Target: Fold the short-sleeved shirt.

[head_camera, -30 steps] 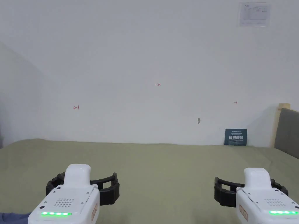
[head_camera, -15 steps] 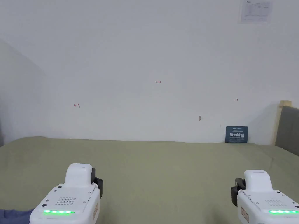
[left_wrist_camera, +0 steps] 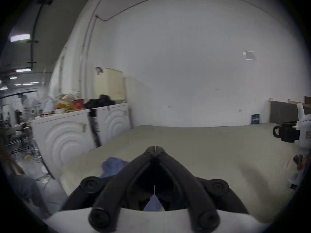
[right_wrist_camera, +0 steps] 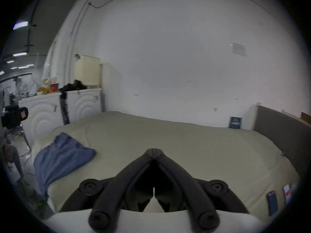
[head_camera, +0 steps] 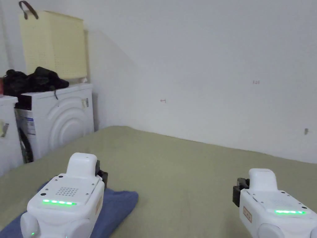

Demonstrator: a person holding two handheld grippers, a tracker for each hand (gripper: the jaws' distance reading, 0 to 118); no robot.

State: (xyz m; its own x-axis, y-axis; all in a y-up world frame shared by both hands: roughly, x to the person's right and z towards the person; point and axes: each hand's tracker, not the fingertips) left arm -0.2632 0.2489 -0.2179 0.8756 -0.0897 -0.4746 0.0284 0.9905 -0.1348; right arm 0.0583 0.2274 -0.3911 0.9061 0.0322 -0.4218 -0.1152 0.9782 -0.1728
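Blue shirt (right_wrist_camera: 62, 157) lies bunched on the bed (head_camera: 185, 173), just beneath the closed, empty left gripper (left_wrist_camera: 154, 152); right gripper (right_wrist_camera: 154, 150), closed too, hangs well apart. Folding looks unstarted; next, opening jaws and spreading it.

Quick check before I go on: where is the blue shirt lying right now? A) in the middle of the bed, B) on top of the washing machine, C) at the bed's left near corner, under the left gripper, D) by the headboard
C: the blue shirt lies crumpled at the bed's left near corner, beneath the left gripper.
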